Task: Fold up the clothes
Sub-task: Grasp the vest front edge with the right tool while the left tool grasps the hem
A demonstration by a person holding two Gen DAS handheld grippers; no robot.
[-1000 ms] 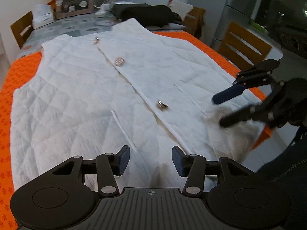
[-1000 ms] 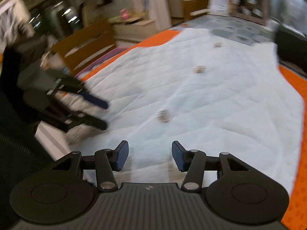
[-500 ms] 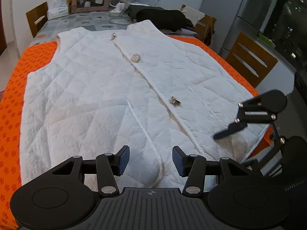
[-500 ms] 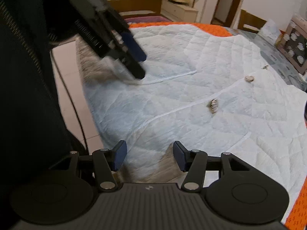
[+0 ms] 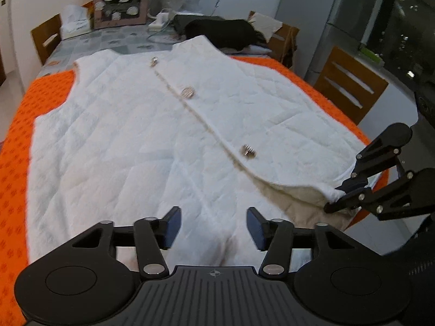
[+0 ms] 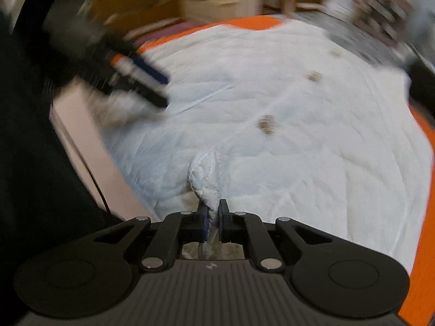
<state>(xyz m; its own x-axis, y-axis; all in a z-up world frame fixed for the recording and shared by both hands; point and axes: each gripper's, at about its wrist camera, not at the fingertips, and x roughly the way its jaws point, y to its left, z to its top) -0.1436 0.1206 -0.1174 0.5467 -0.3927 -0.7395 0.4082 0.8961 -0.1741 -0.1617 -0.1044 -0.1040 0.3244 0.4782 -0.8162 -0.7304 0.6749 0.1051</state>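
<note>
A white quilted vest (image 5: pixel 163 135) lies flat, front up, on an orange tablecloth (image 5: pixel 16 149), with metal buttons (image 5: pixel 248 151) down its middle. My left gripper (image 5: pixel 212 226) hovers over the near hem. Its jaws are opening and no cloth is pinched between them. My right gripper (image 6: pixel 213 218) is shut on a bunched fold of the vest's hem (image 6: pixel 204 174). In the left wrist view the right gripper (image 5: pixel 337 198) sits at the near right corner, where the beige lining (image 5: pixel 293 198) shows. The left gripper (image 6: pixel 152 87) is a blur in the right wrist view.
A black garment (image 5: pixel 223 31) lies at the far end of the table, with a framed box (image 5: pixel 121 2) and a tissue box (image 5: pixel 74 20) behind. Wooden chairs stand at the right (image 5: pixel 350 87) and far left (image 5: pixel 46 38). The table's near edge drops to a light floor (image 6: pixel 89 141).
My right gripper went from open to shut on the vest's hem at the near right corner, and the hem there has lifted a little. My left gripper's jaws stand slightly wider.
</note>
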